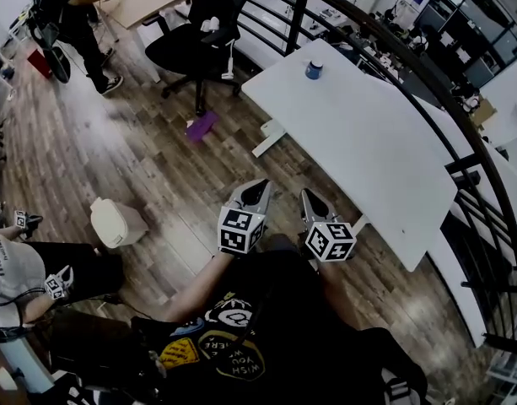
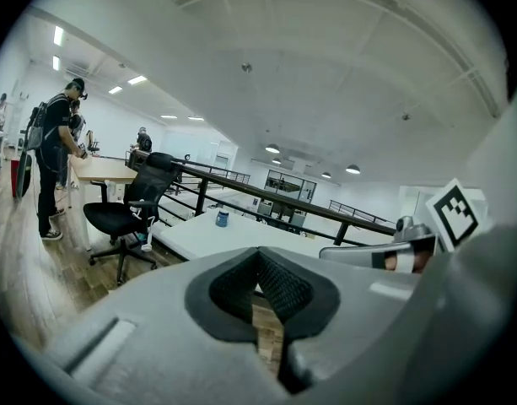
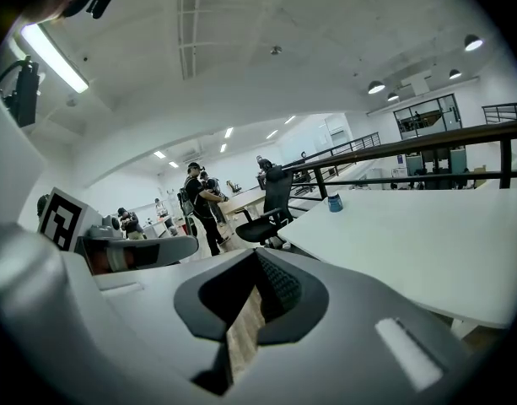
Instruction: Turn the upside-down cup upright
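Both the left tongs (image 1: 259, 187) and right tongs (image 1: 310, 199) are held pressed together, empty. The cup (image 1: 314, 70) is seen at the worktop's (image 1: 376, 146) far end, well apart from them. It is judged light and rigid; a hold across its side wall is advised.

The left gripper (image 1: 260, 189) and the right gripper (image 1: 309, 197) are held side by side, close together, in front of the person's torso. Both point forward and slightly downward. Each has its jaws pressed together, with nothing between them. Behind the jaws, the left marker cube (image 1: 241, 230) and the right marker cube (image 1: 330, 241) face upward.
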Tool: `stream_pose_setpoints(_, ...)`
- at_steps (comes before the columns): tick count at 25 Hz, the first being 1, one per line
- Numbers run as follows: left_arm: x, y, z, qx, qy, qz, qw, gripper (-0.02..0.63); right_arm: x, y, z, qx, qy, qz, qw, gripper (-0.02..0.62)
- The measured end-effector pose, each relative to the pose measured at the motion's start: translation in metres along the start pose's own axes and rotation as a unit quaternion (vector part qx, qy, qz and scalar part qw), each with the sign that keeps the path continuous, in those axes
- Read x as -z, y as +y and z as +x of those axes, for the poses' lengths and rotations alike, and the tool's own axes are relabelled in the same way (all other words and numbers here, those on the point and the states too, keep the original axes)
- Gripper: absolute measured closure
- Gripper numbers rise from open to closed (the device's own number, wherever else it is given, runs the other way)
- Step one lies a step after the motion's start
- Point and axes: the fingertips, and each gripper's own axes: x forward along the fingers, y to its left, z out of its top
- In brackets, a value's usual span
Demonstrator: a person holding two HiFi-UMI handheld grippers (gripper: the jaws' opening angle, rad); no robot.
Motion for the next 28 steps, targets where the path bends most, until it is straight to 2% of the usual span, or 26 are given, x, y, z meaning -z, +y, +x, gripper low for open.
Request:
stream_pose_setpoints(4,0.000,0.015,0.005,-0.002,0.004,-0.009,0.9999,0.601,0.006,0.004,0.011,0.004,0.010,-0.004,1.000,0.597)
stream_pose_setpoints(7,-0.003,0.020,0.016,0.004,0.007,-0.001,1.0000,0.601,0.007,-0.001,0.019,0.009,0.018,-0.001,1.000,0.597)
stream_pose_setpoints(15,-0.031,0.042,0.082,0.021,0.014,-0.008,0.9996,0.601,-0.025,-0.051,0.069,0.030,0.020,-0.001,0.999,0.597)
stream_pose_setpoints(24,-0.081,0.055,0.193,0.020,0.018,0.029,0.9992,0.601,-0.082,-0.119,0.140,0.019,0.011,-0.007,1.000,0.597)
stream_pose_setpoints(28,-0.087,0.058,0.244,0.012,0.034,0.061,0.9975,0.601,-0.095,-0.156,0.161,0.020,0.019,0.000,1.000,0.597)
